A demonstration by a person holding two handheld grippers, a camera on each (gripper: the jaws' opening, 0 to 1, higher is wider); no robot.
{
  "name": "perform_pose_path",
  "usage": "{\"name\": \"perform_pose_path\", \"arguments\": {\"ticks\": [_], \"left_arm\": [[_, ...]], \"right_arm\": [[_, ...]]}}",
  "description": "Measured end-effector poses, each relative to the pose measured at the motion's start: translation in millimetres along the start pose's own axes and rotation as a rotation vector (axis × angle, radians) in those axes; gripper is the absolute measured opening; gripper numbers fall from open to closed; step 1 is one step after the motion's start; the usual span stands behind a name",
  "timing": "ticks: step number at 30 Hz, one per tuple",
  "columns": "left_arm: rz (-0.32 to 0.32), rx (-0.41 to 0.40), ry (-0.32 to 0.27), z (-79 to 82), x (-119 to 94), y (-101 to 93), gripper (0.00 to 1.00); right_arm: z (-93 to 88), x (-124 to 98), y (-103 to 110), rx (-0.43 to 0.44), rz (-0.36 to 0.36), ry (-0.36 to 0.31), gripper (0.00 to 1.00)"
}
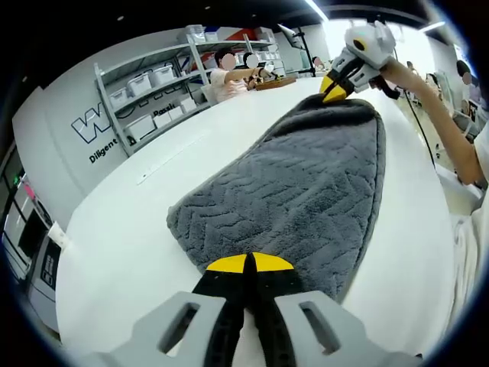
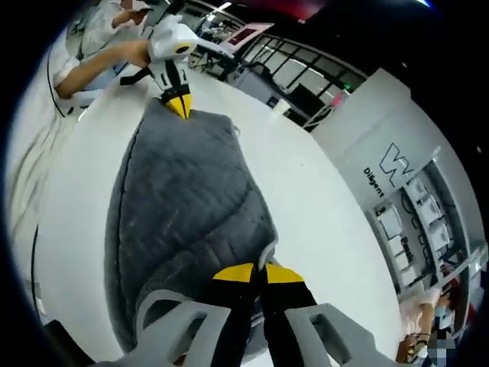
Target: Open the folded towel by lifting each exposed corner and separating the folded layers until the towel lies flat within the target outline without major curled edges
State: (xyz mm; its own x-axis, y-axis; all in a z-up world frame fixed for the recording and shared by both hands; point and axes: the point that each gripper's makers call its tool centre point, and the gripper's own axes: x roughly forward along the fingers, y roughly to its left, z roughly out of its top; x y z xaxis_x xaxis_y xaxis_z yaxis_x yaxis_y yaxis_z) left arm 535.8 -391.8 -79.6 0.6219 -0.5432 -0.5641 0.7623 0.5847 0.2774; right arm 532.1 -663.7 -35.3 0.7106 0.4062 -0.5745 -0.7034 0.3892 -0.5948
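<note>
One grey towel point(image 1: 306, 183) with a zigzag pile is lying stretched lengthwise across a white tabletop point(image 1: 153, 222), with a hand-held gripper at each of its two ends. In the left gripper view, the left hand-held gripper point(image 1: 250, 264) is sitting at the near end of the towel, its yellow-tipped jaws closed together on the towel's edge. At the far end, the right hand-held gripper point(image 1: 334, 90), carried by a person's hand point(image 1: 397, 73), is pinching the opposite edge, jaws also closed on the cloth. The right gripper view is showing the same arrangement from the other end: the right hand-held gripper point(image 2: 257, 273) biting the near edge of the towel point(image 2: 183, 199), the left one point(image 2: 178, 103) at the far end. Holding both ends at once is probably serving to pull the cloth taut so folded layers spread flat. No target outline is visible on the tabletop. Behind, shelving point(image 1: 153, 92) with bins is standing against a wall, and two people are sitting nearby.
</note>
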Motion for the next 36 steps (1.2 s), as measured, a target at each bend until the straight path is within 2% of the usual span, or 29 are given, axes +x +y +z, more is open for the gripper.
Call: {"name": "perform_pose_path", "arguments": {"ticks": [5,21,36], "left_arm": [[0.000,0.003,0.000,-0.2,0,0.0,0.00],[0.001,0.003,0.000,-0.8,0,1.5,0.00],[0.001,0.002,-0.001,1.1,-2,-5.1,0.00]], "right_arm": [[-3.4,0,-4,-0.008,-0.024,0.022,0.00],[-10.3,3,-3,-0.021,-0.020,0.042,0.00],[-11.9,3,-2,-0.033,-0.019,0.051,0.00]]}}
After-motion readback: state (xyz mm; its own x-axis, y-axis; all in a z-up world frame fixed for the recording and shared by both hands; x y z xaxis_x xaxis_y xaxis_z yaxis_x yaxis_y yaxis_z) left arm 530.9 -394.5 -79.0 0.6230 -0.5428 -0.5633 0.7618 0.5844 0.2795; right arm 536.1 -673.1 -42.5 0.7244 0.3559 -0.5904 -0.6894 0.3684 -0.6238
